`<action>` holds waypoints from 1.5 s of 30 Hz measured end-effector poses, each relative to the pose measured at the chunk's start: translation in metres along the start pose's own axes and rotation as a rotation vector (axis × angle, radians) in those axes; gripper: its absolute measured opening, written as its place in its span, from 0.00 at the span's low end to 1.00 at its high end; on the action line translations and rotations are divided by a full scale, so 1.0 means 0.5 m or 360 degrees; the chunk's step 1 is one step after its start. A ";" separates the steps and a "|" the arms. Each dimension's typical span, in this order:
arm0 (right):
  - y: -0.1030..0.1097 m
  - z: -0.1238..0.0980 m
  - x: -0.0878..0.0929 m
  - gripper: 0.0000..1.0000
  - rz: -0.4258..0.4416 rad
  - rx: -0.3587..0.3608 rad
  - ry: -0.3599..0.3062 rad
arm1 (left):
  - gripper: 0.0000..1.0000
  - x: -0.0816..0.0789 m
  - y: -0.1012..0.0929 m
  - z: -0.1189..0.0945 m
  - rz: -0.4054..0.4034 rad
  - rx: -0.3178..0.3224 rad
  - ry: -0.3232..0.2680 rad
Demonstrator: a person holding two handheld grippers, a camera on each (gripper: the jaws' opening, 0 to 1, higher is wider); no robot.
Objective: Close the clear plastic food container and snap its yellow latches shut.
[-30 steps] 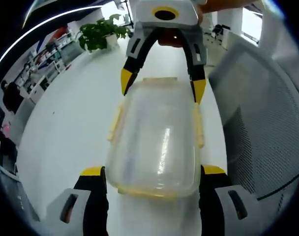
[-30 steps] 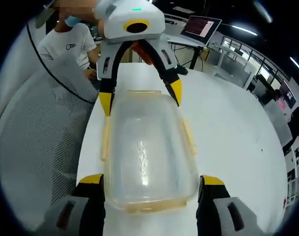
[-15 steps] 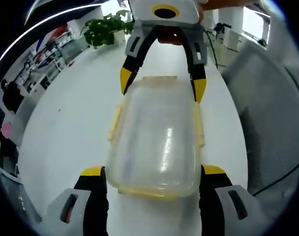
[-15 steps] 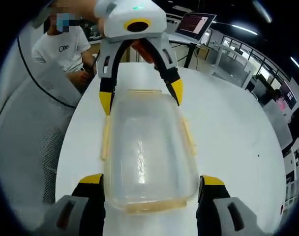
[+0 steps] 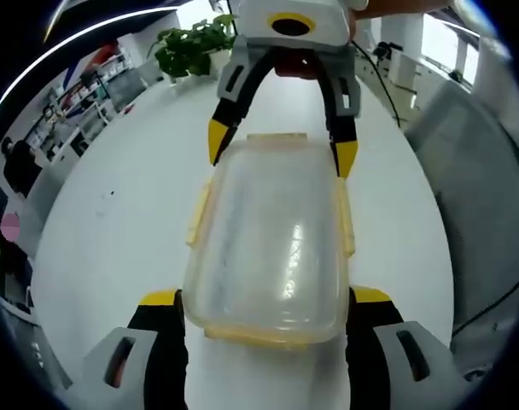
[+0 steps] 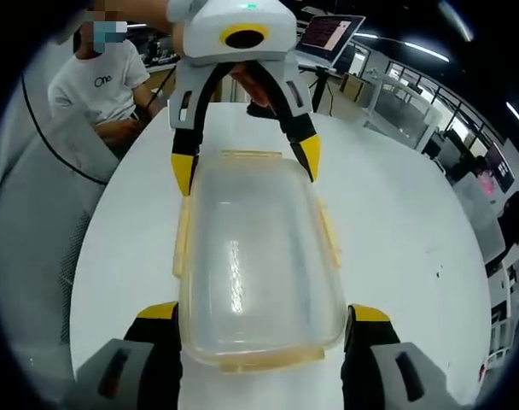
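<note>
Between my two pairs of jaws, the clear plastic food container lies lengthwise on the white counter, its lid on top and catching a bright streak of light. My left gripper has its yellow-tipped jaws set wide, one on each side of the container's near end, pressed close against its corners. My right gripper does the same at the opposite end, jaws spread wide and flanking that end of the box.

From the left gripper view, my right gripper reaches in from the far side, its yellow tips sitting at the far corners of the lid. From the right gripper view, my left gripper mirrors that, tips at the corners of the far end.

Yellow latches run along both long sides, and another pale yellow one edges the end nearest my right jaws. The side latches look angled slightly outward from the walls; I cannot tell for sure whether they are snapped down.

Beyond the counter, a potted plant stands at the far end in the left gripper view. A person in a white shirt sits at the counter's edge in the right gripper view, and a laptop stands open behind.
</note>
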State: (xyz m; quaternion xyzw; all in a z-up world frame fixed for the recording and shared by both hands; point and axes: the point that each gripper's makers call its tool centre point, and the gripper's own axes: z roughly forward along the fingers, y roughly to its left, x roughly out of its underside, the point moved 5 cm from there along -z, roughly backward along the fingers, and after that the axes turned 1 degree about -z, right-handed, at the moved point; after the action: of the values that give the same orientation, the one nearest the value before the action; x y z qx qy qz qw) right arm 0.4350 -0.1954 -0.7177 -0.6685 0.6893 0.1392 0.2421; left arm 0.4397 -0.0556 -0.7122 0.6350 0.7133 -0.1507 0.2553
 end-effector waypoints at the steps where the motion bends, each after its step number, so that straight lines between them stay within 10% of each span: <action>1: 0.000 0.000 0.000 0.77 -0.0001 0.0002 0.0002 | 0.75 0.000 0.000 0.000 -0.0001 0.0002 0.0000; 12: 0.000 0.000 0.002 0.78 -0.0006 0.0018 -0.0013 | 0.78 0.001 -0.002 0.000 0.0002 0.0011 -0.0023; 20: -0.003 -0.010 0.014 0.94 0.0093 0.0046 0.0020 | 0.99 -0.004 -0.009 -0.002 -0.0049 -0.0010 -0.0003; 45: 0.045 -0.099 -0.014 0.99 0.0115 0.0229 -0.0066 | 0.99 -0.032 -0.083 -0.093 -0.0063 -0.0090 -0.0062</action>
State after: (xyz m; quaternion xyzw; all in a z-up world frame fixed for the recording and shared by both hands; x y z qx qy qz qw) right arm 0.4055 -0.2135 -0.6750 -0.6211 0.7159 0.1117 0.2986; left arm 0.3917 -0.0499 -0.6698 0.6102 0.7247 -0.1480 0.2839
